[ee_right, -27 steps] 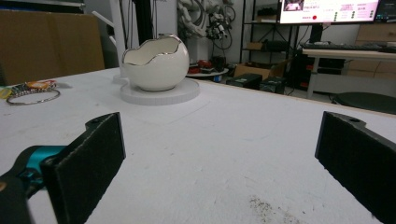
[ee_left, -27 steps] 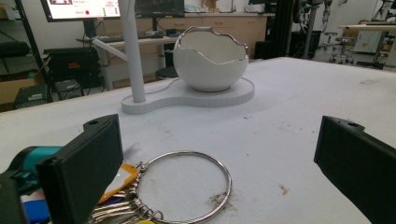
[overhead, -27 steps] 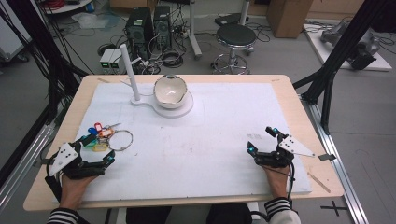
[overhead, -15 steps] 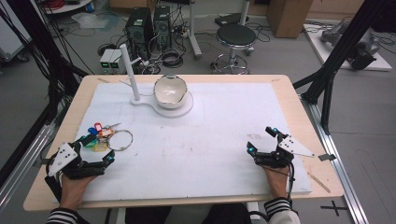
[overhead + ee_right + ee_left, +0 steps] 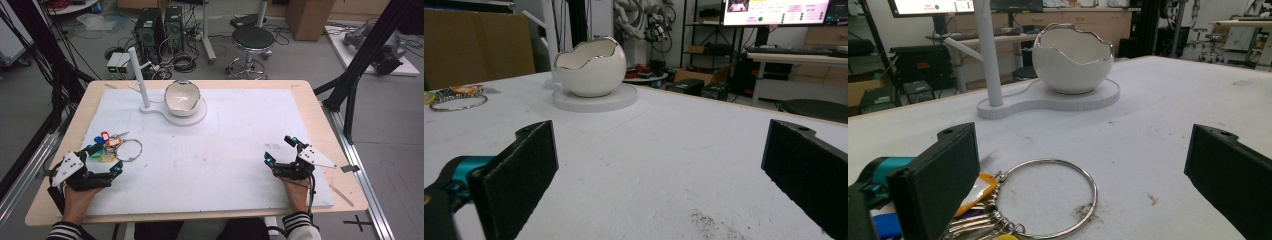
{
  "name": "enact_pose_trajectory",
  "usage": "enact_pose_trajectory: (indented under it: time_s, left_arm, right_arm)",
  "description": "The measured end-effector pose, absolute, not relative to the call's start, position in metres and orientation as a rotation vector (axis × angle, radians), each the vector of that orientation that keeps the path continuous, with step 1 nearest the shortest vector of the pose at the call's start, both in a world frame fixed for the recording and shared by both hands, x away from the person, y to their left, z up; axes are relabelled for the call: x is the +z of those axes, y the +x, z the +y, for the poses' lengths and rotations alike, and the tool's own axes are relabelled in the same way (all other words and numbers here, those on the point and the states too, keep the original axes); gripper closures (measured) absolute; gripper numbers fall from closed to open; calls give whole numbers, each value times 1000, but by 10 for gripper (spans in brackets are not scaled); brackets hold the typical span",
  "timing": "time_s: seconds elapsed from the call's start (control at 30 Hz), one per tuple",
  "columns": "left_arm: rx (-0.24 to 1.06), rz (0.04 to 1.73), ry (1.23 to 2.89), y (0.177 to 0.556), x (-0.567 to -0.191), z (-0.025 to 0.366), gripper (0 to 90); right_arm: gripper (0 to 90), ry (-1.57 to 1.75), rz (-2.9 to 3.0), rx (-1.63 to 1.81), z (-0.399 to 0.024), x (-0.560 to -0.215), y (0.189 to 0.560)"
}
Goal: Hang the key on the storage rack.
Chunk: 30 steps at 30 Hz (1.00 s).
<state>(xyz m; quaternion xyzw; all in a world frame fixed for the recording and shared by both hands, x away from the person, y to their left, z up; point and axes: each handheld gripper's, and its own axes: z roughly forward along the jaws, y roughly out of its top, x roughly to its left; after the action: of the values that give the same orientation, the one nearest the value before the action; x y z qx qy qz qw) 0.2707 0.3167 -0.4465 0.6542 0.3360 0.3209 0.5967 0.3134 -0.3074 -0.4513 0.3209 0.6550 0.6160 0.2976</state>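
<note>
Half the key ring (image 5: pixel 1048 200)—tags (image 5: pixel 973 192) behind jaws.

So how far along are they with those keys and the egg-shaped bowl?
Nothing looks done yet: the key ring lies on the table, the egg-shaped bowl looks empty. Nothing is in hand; the left gripper and right gripper rest open. Any job with them is still ahead.
</note>
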Motion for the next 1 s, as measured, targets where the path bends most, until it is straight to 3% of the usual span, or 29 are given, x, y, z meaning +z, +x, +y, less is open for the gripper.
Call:
enact_pose_trajectory:
  time_s: [0.57, 1.0]
  left_arm:
    - [598, 735, 1850, 309, -364, 309, 17]
    - [478, 753, 2114, 341, -344, 289, 17]
  right_arm:
    - [11, 860, 1742, 1638, -307, -451, 313]
    - [11, 861, 1743, 1638, -308, -451, 313]
